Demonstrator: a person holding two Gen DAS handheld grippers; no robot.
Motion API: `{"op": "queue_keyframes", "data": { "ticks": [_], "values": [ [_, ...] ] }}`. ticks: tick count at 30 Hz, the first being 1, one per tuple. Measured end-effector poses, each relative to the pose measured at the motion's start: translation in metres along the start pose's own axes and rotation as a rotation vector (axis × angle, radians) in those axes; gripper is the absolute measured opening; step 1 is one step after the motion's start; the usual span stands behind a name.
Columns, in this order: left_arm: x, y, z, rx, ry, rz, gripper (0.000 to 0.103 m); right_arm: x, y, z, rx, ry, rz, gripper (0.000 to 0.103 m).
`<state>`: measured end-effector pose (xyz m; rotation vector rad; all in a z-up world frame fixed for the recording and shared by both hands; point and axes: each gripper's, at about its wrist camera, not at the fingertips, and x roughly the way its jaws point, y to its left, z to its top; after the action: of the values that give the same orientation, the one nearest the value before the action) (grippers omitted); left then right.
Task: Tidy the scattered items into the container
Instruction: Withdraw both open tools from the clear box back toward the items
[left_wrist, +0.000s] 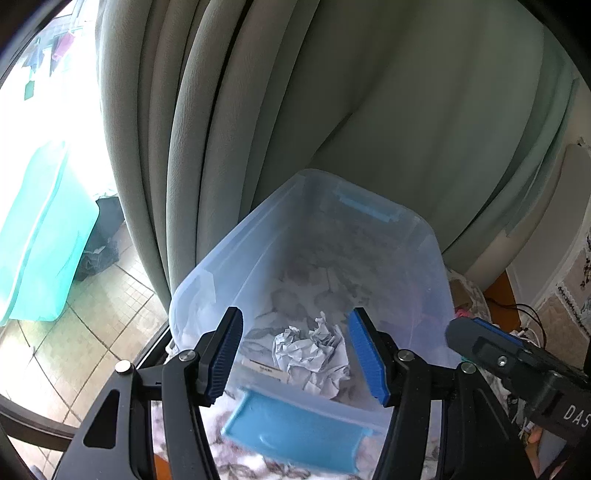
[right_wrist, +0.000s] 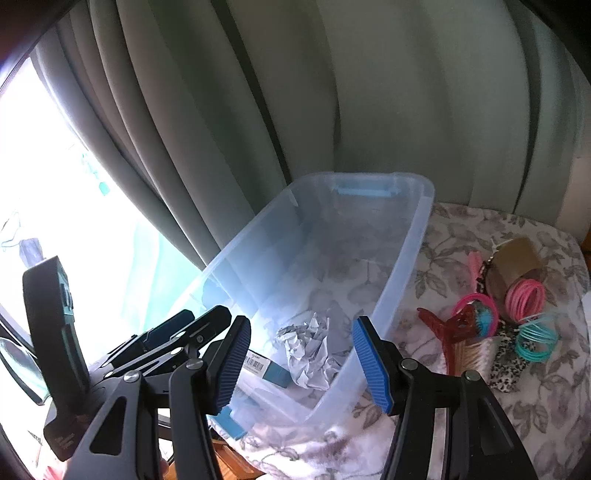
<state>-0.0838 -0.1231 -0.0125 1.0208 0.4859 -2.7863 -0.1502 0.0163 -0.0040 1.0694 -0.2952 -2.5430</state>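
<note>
A clear plastic bin (left_wrist: 424, 280) with blue handles stands on a flower-patterned cloth (right_wrist: 465, 236). Crumpled paper (left_wrist: 310, 354) lies on its floor near the close end, next to a small barcoded box (right_wrist: 264, 365). My left gripper (left_wrist: 295, 356) hangs open over the near end of the bin (right_wrist: 406, 236), nothing between its blue pads. My right gripper (right_wrist: 301, 358) is open too, above the near right rim, with the crumpled paper (right_wrist: 310, 350) lying below it. Scattered on the cloth to the right lie a red hair claw (right_wrist: 447, 325), pink bangles (right_wrist: 524, 297) and teal bangles (right_wrist: 535, 338).
A brown cardboard roll (right_wrist: 517, 262), a leopard-print piece (right_wrist: 508, 363) and a brush (right_wrist: 471, 352) lie among the scattered things. Grey-green curtains (left_wrist: 332, 110) hang just behind the bin. A bright window (right_wrist: 55, 166) is at left, and the table edge (left_wrist: 155, 347) drops to a tiled floor.
</note>
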Motion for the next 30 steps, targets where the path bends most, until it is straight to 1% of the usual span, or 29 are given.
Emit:
{"op": "queue_keyframes", "data": {
  "ticks": [4, 9, 12, 14, 18, 21, 25, 27, 30],
  "values": [
    [-0.011, -0.022, 0.001, 0.022, -0.027, -0.004, 0.061, -0.024, -0.001, -0.003, 0.013, -0.036, -0.003, 0.062],
    [-0.043, -0.049, -0.001, 0.057, -0.067, -0.032, 0.061, -0.058, -0.004, -0.008, 0.025, -0.091, -0.002, 0.062],
    [-0.055, -0.071, -0.004, 0.091, -0.090, -0.042, 0.061, -0.076, -0.007, -0.013, 0.033, -0.122, -0.003, 0.062],
    [-0.065, -0.079, -0.007, 0.107, -0.101, -0.046, 0.061, -0.089, -0.010, -0.016, 0.044, -0.144, -0.004, 0.062],
    [-0.052, -0.100, -0.014, 0.137, -0.114, -0.044, 0.061, -0.114, -0.019, -0.022, 0.070, -0.188, -0.007, 0.062],
    [-0.055, -0.117, -0.019, 0.160, -0.124, -0.053, 0.061, -0.130, -0.027, -0.027, 0.091, -0.220, -0.010, 0.062],
    [-0.066, -0.136, -0.027, 0.184, -0.144, -0.090, 0.061, -0.151, -0.040, -0.034, 0.106, -0.256, -0.018, 0.063],
    [-0.078, -0.139, -0.031, 0.196, -0.160, -0.113, 0.061, -0.160, -0.049, -0.038, 0.118, -0.271, -0.029, 0.063],
    [-0.078, -0.155, -0.040, 0.231, -0.167, -0.146, 0.061, -0.171, -0.066, -0.045, 0.146, -0.287, -0.048, 0.063]
  ]
}}
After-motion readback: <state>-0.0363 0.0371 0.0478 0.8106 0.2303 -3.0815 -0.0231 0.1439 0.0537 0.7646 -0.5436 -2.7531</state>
